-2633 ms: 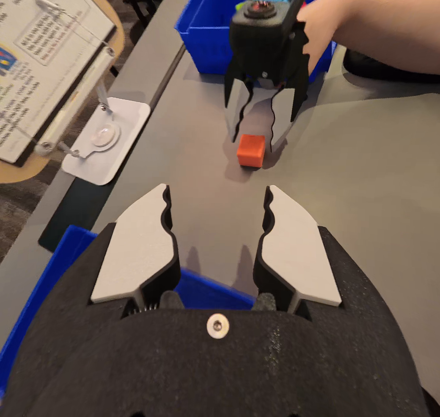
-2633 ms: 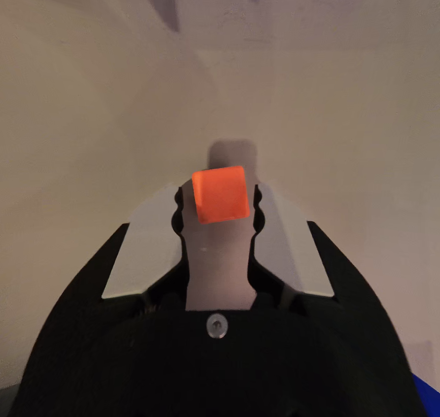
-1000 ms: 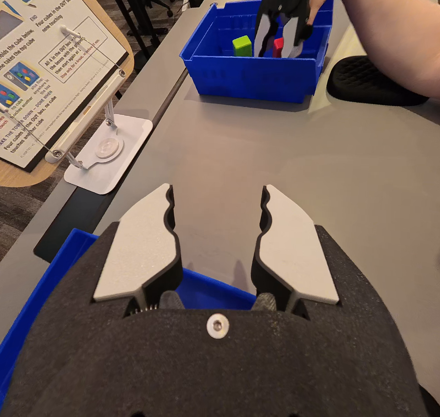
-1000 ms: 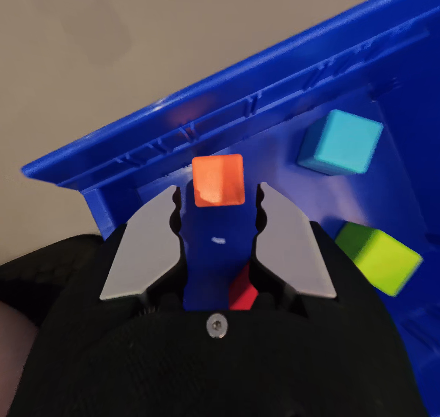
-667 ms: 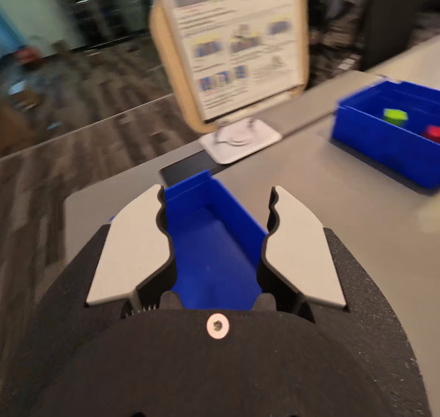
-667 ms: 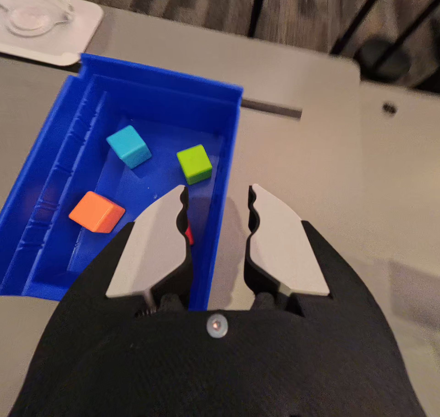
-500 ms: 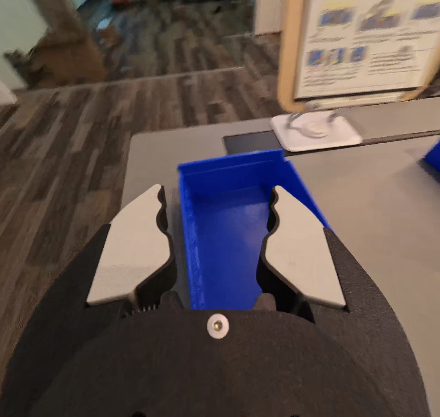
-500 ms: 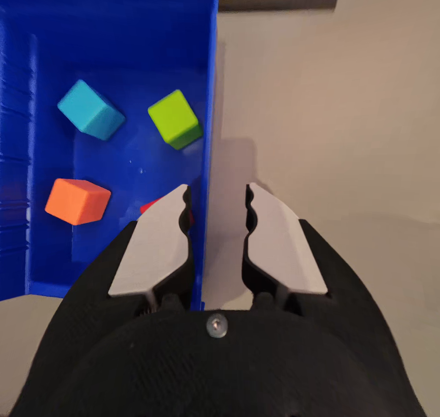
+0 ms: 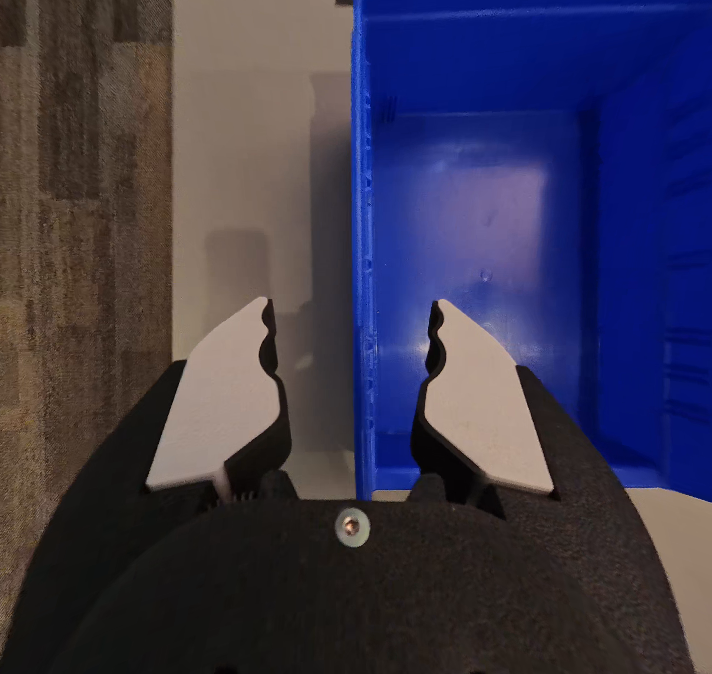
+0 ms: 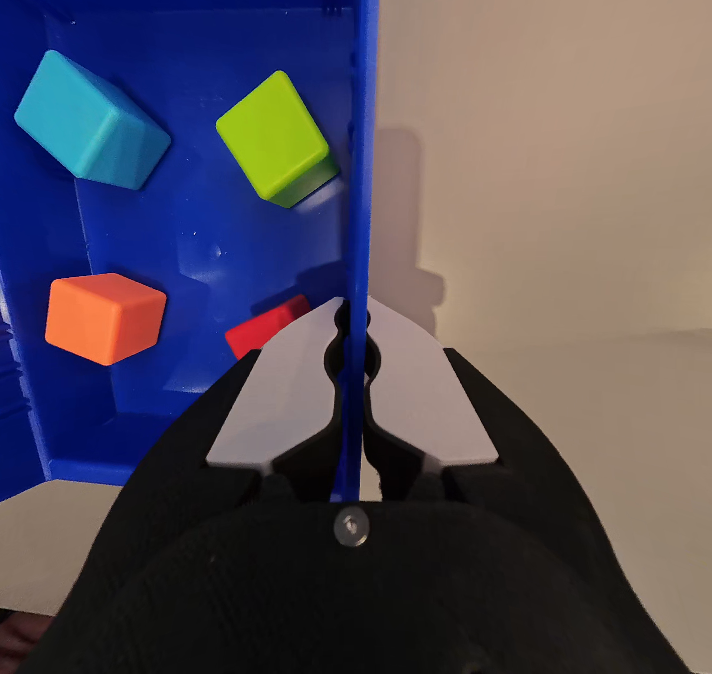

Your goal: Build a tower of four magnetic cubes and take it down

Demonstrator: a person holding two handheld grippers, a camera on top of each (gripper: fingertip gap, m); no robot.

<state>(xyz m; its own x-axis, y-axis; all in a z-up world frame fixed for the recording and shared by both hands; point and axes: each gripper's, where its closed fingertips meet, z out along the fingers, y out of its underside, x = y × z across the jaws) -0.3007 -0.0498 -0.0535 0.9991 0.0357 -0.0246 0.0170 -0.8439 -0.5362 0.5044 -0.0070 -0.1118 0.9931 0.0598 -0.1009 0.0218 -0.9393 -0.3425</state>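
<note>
Cubes lie loose in the right-hand blue bin (image 10: 200, 232), all four of them: a teal cube (image 10: 90, 122) and a lime-green cube (image 10: 275, 137) toward the far end, an orange cube (image 10: 104, 318) nearer, and a red cube (image 10: 266, 326) half hidden behind the right gripper's fingers. None touches another, and no tower stands anywhere I can see, so I judge the take-down finished and the cubes put away.

The right gripper (image 10: 352, 309) is clenched on the bin's side wall (image 10: 364, 154), one finger inside and one outside, the thin blue edge pinched between them. The left gripper (image 9: 352, 305) hangs with its jaws spread wide, straddling the near wall of a second blue bin (image 9: 501, 232), which holds nothing; it has not closed on that wall. Grey table (image 9: 250, 135) runs beside the bin, and patterned carpet (image 9: 77, 193) beyond the table's edge.

What is left looks like housekeeping: moving or swapping the bins, perhaps.
</note>
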